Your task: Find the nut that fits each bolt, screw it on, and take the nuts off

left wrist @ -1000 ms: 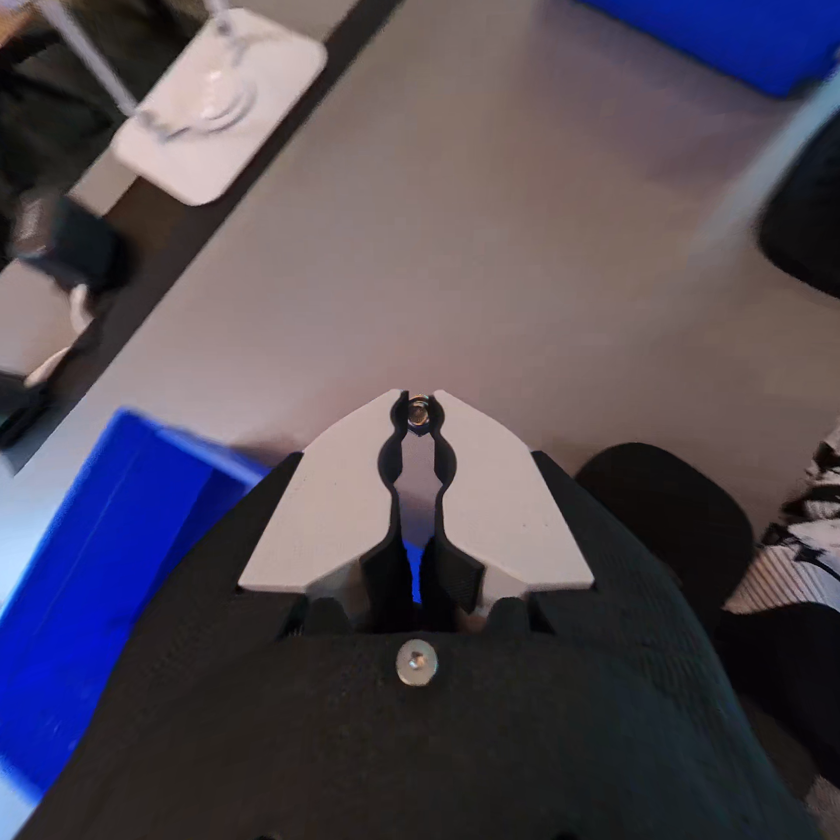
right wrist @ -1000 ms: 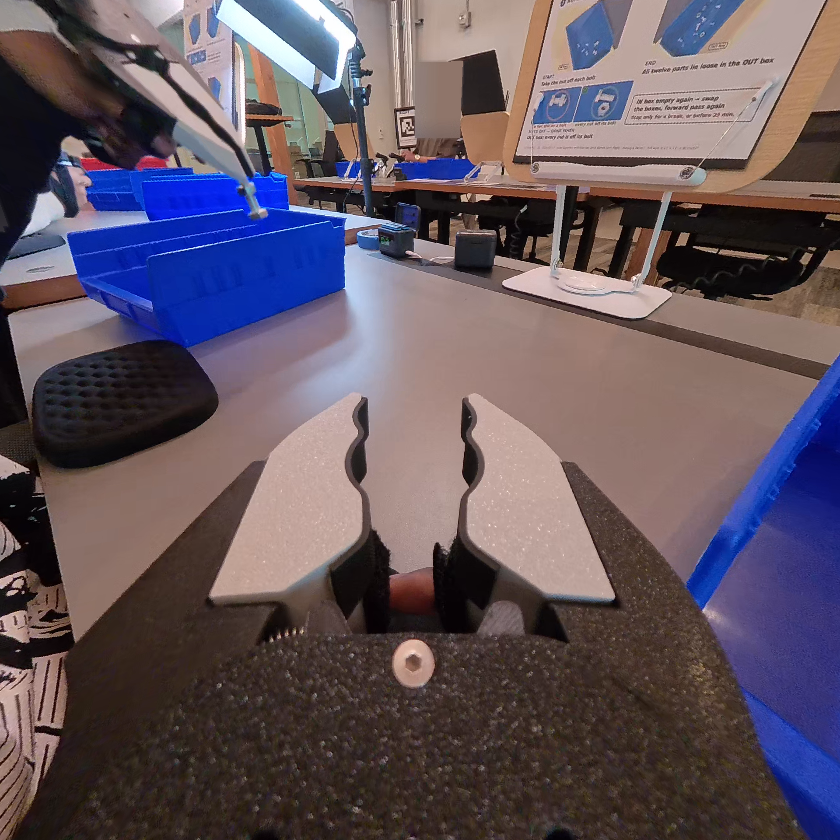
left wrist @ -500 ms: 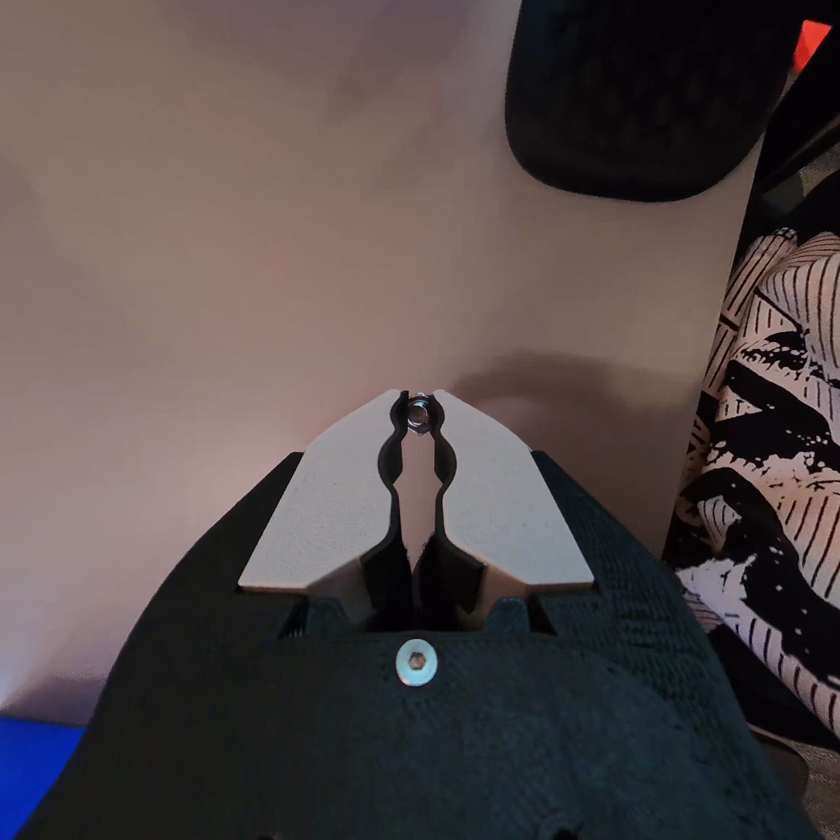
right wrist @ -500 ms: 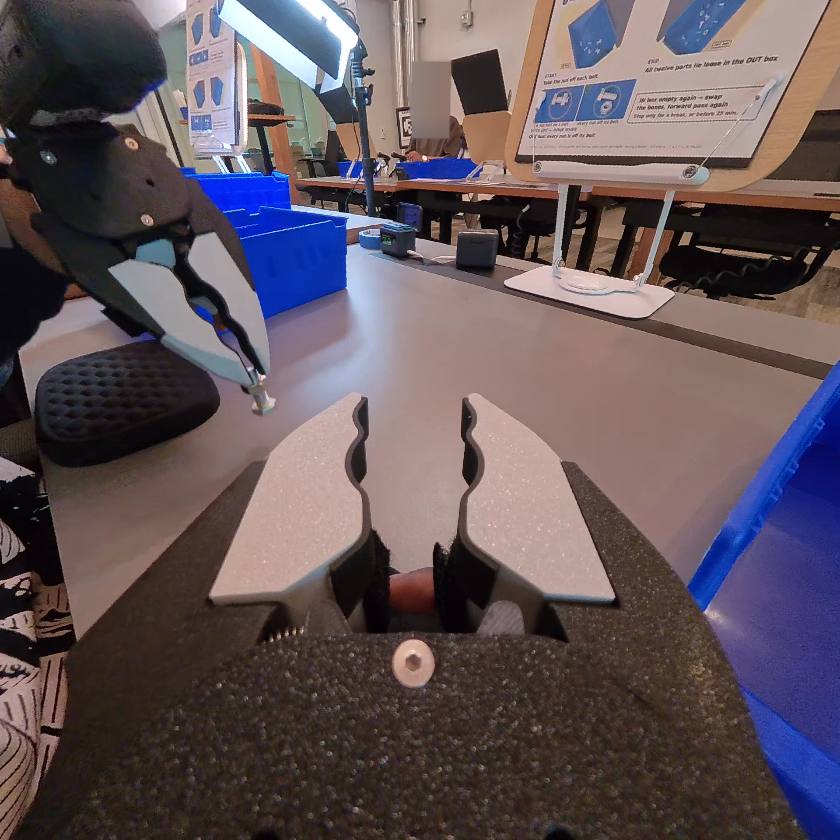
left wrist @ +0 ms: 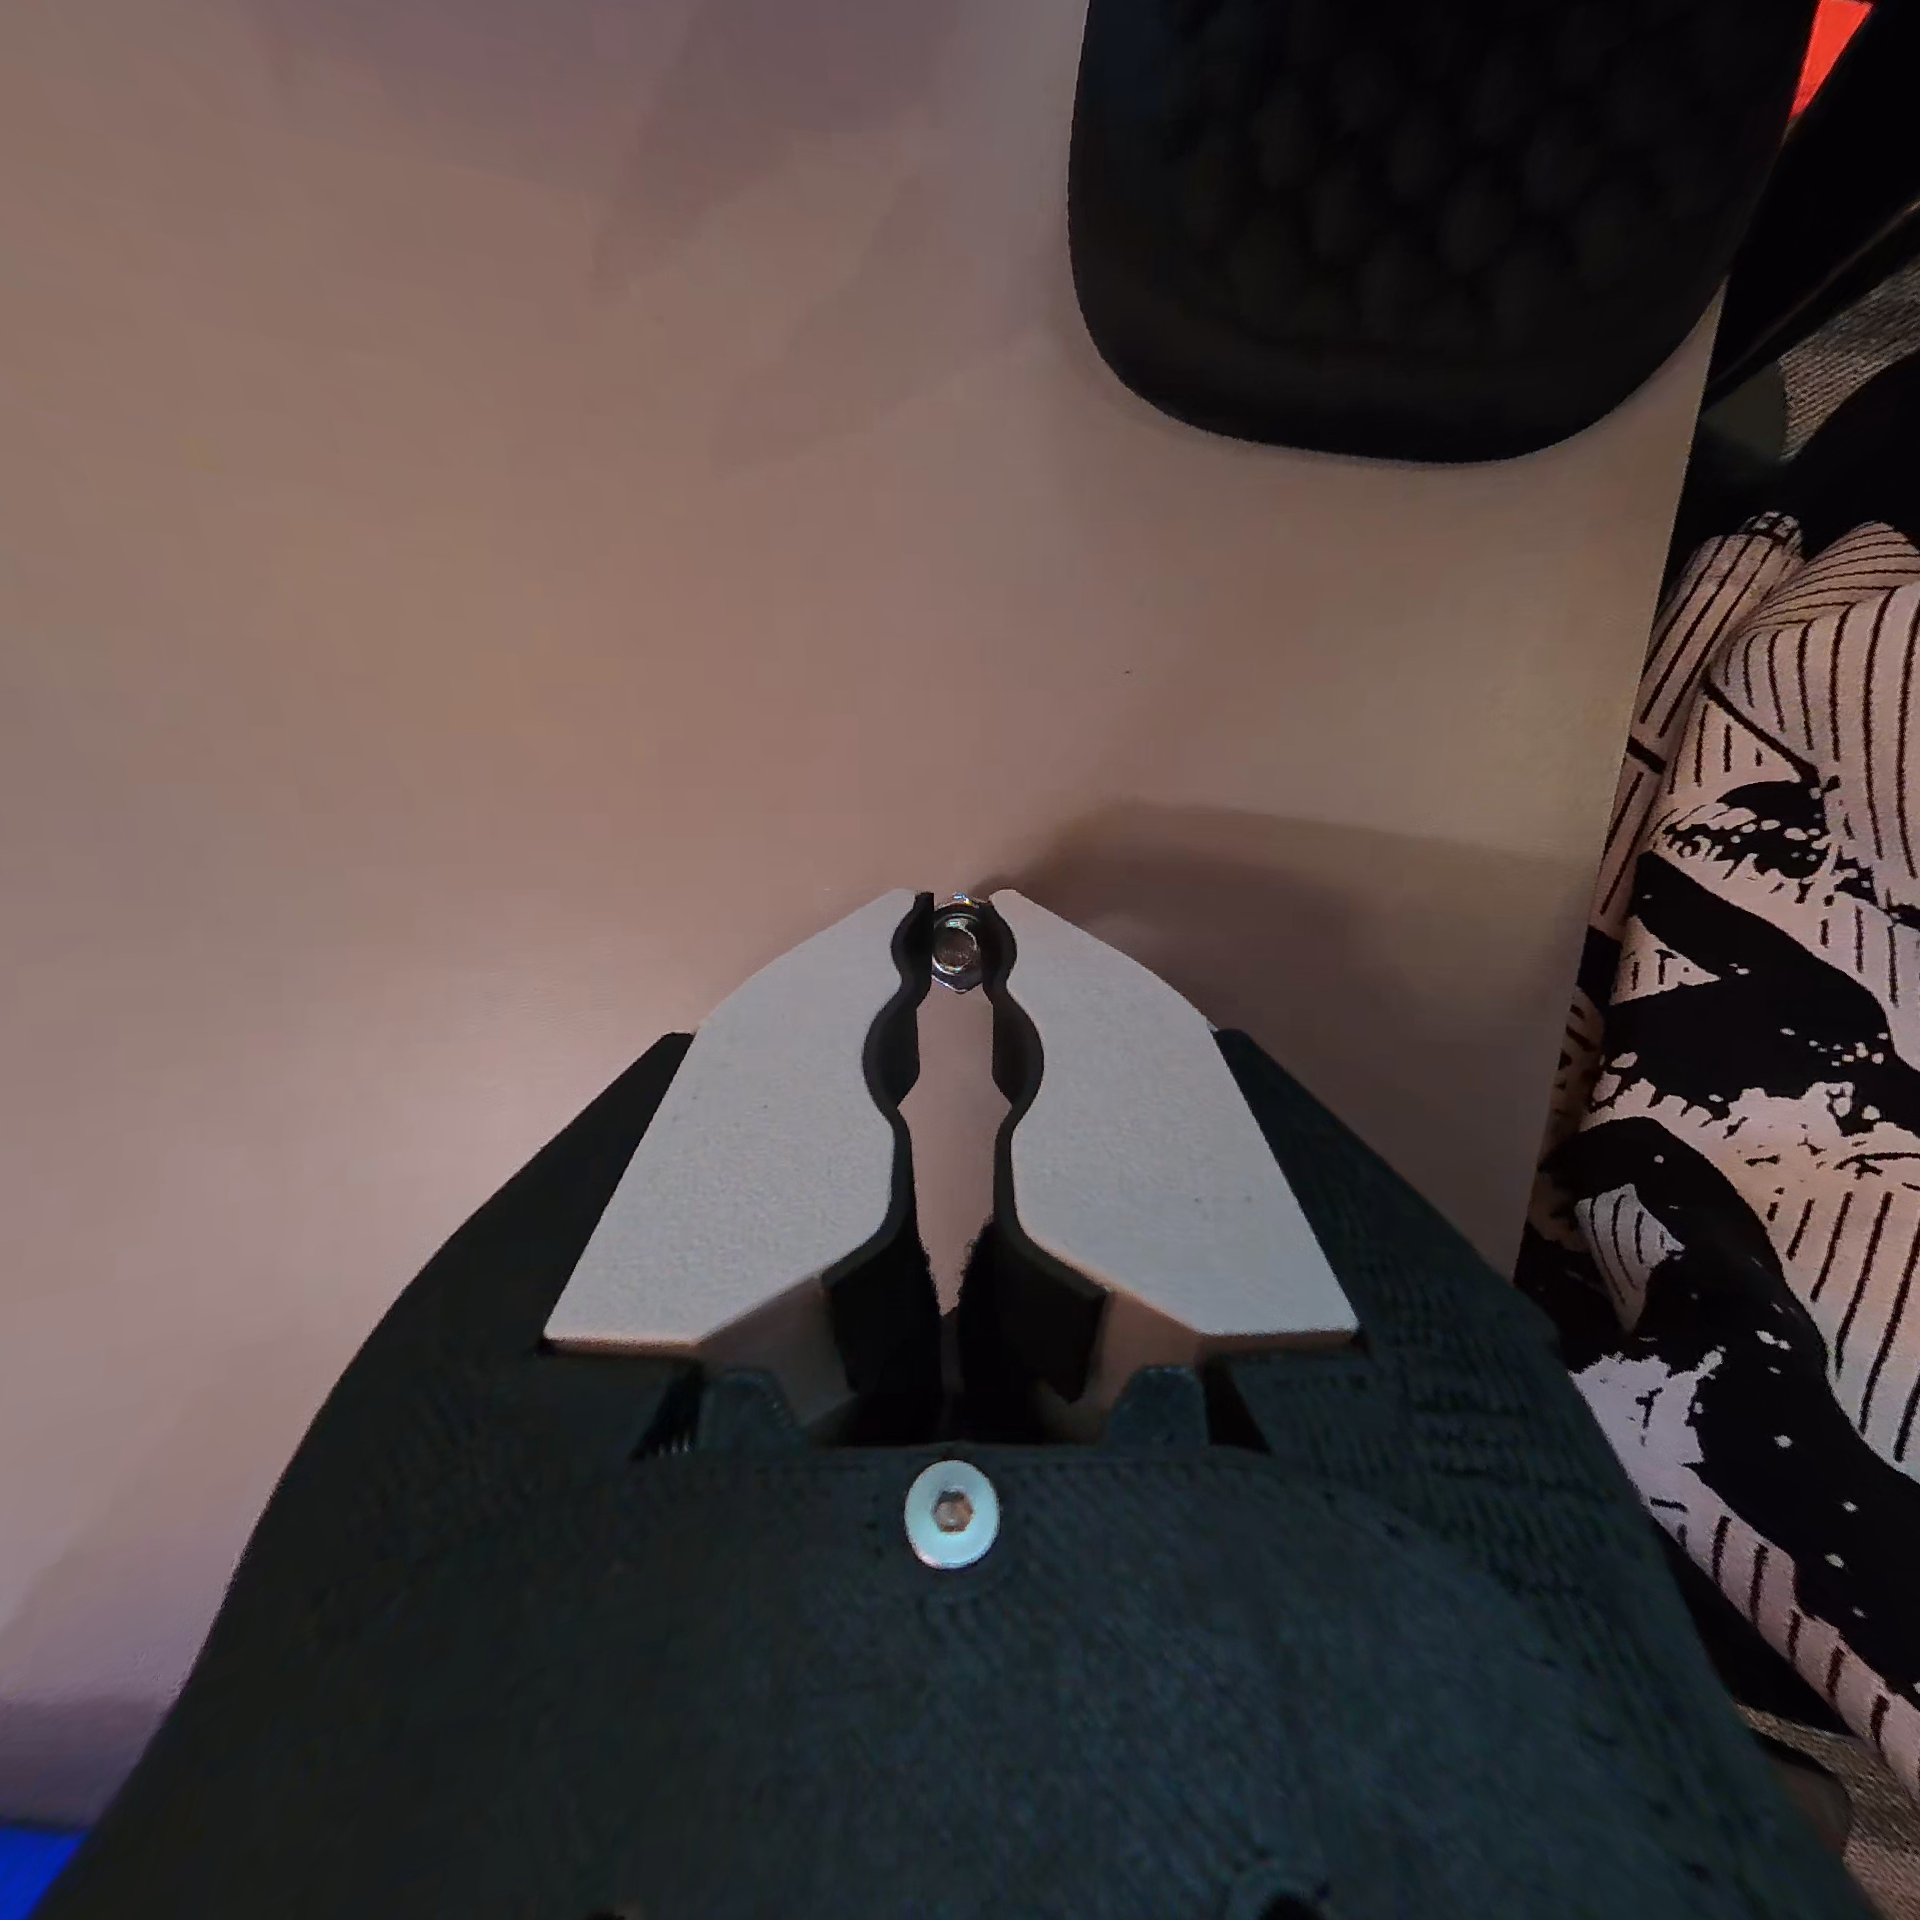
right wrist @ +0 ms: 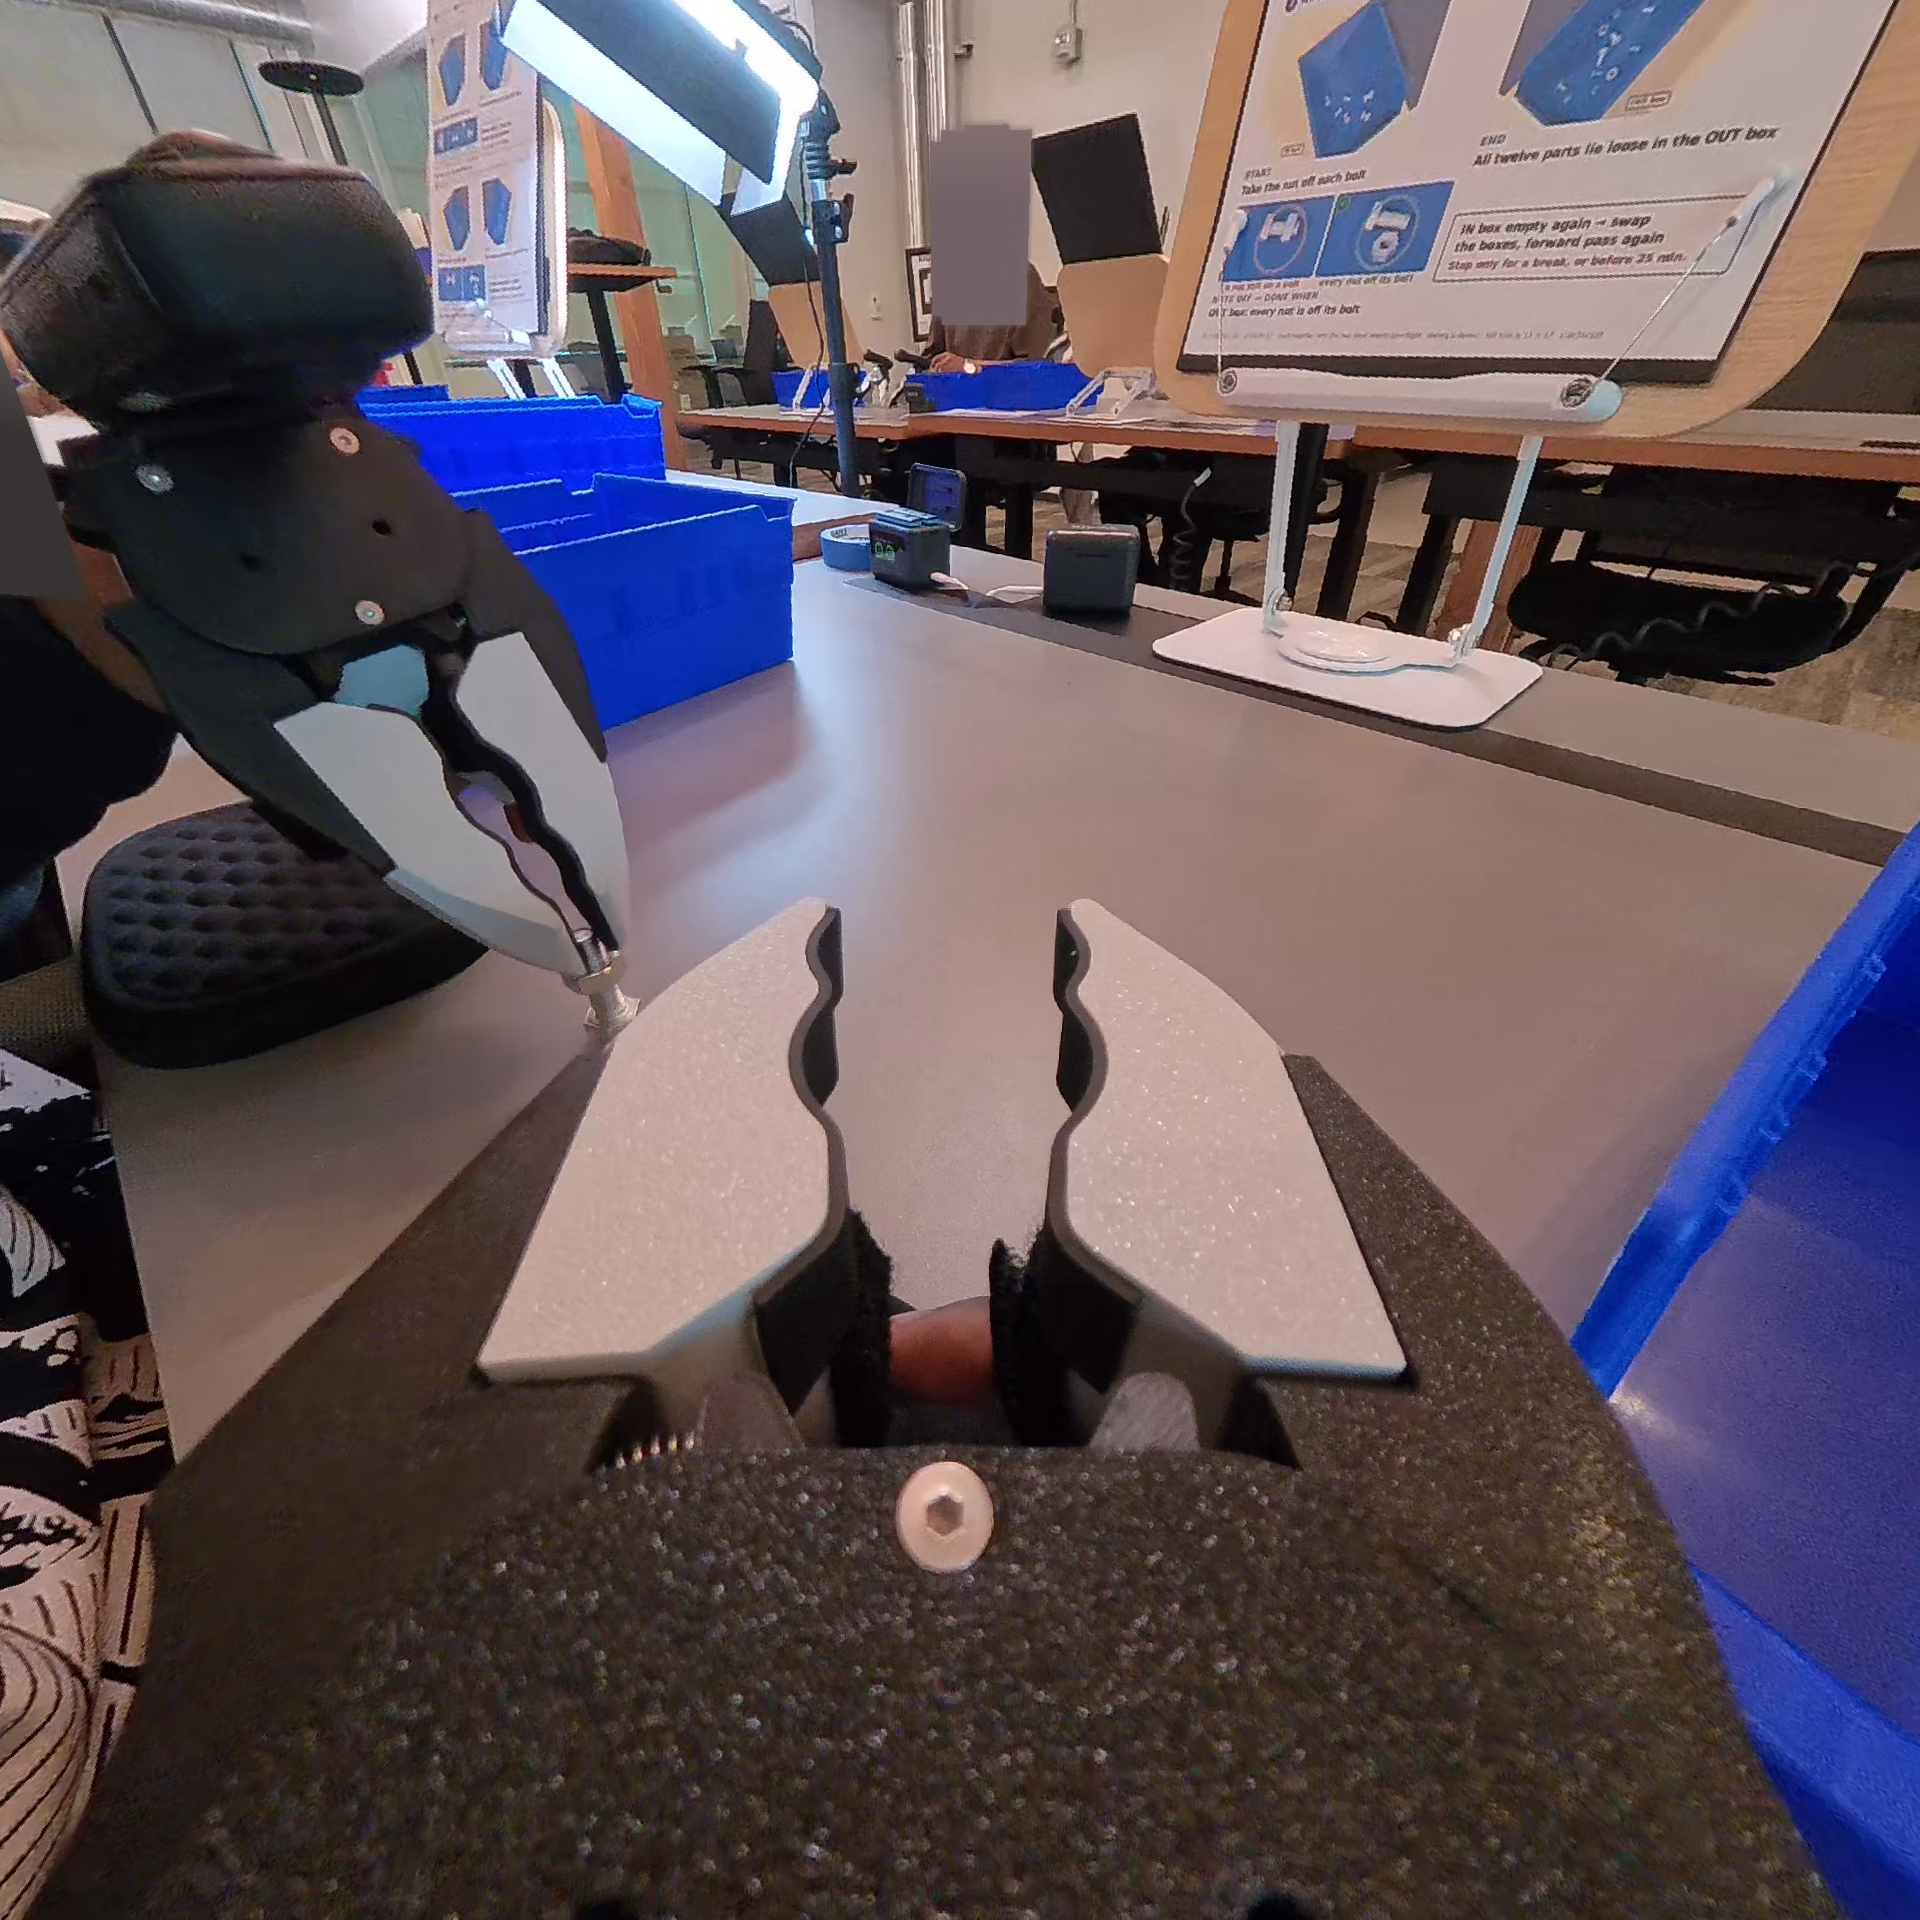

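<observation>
At the worktop's (right wrist: 1195,831) near left corner, about nine o'clock in the right wrist view, the left gripper (right wrist: 582,940) points steeply down. Its jaws are closed narrow on a small bolt with a nut (right wrist: 601,982) on it, whose lower end is at or just above the grey surface; contact cannot be told. The left wrist view looks straight down the same bolt (left wrist: 956,948), pinched at the very tips. A black padded rest (left wrist: 1455,229) lies at one o'clock there.

The right gripper (right wrist: 943,935) hovers low just beside it, jaws wide and empty.

To do this step well, the right jaws should probably close squarely on the nut's flats, not the threads, while the left keeps the bolt from turning. A tip grip this shallow could let the bolt slip or tilt.

A blue bin (right wrist: 644,592) sits at eleven o'clock; another blue bin (right wrist: 1766,1299) at three. An instruction card on a stand (right wrist: 1507,187) at one o'clock carries printed text and pictures, not repeated here. No brand names are legible.
</observation>
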Demonstrator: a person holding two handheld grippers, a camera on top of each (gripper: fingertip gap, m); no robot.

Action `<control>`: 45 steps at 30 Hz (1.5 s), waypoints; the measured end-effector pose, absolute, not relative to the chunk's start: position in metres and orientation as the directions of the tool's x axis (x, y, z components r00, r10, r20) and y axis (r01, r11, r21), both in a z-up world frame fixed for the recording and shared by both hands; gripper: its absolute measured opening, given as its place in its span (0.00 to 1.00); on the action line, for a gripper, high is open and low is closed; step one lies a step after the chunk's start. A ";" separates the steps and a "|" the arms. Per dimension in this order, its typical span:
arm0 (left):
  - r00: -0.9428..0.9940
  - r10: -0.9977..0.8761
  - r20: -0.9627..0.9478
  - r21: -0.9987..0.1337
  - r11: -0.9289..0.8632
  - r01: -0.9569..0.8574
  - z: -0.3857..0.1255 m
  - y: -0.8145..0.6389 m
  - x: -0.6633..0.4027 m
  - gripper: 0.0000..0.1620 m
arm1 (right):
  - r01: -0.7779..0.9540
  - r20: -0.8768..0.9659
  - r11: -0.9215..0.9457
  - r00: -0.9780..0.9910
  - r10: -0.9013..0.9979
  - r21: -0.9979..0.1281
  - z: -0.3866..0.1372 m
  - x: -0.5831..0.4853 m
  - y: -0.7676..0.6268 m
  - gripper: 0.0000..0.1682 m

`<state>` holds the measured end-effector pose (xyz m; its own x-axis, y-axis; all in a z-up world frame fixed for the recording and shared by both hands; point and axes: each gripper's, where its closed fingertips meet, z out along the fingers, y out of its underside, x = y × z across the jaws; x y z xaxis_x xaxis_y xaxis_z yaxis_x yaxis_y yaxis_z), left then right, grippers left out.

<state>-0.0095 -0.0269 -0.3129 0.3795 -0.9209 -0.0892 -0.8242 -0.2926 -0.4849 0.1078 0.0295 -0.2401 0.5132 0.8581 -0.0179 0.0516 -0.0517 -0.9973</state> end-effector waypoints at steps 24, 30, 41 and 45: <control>0.523 -0.851 0.048 -0.999 -0.034 0.036 -0.226 -0.042 -0.027 0.46 | 0.482 0.057 -0.025 0.153 0.987 -0.876 -0.289 0.015 -0.028 0.16; 0.516 -0.853 0.075 -0.992 -0.012 0.124 -0.217 -0.046 -0.036 0.46 | 0.527 0.011 -0.060 0.129 0.992 -0.848 -0.302 -0.012 -0.029 0.15; 0.527 -0.849 0.043 -0.998 -0.007 0.070 -0.223 -0.047 -0.032 0.46 | 0.573 0.024 -0.044 0.112 0.993 -0.819 -0.308 -0.017 -0.026 0.06; 0.560 -0.829 0.009 -0.998 -0.039 -0.042 -0.236 -0.042 -0.024 0.46 | 0.507 0.011 -0.047 0.112 0.994 -0.861 -0.276 -0.012 -0.025 0.06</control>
<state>-0.0243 -0.0415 -0.2365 0.5598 -0.8286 0.0087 -0.0420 -0.0389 -0.9984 -0.0120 -0.0246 -0.2756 0.1116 0.9937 0.0111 0.5066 -0.0473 -0.8609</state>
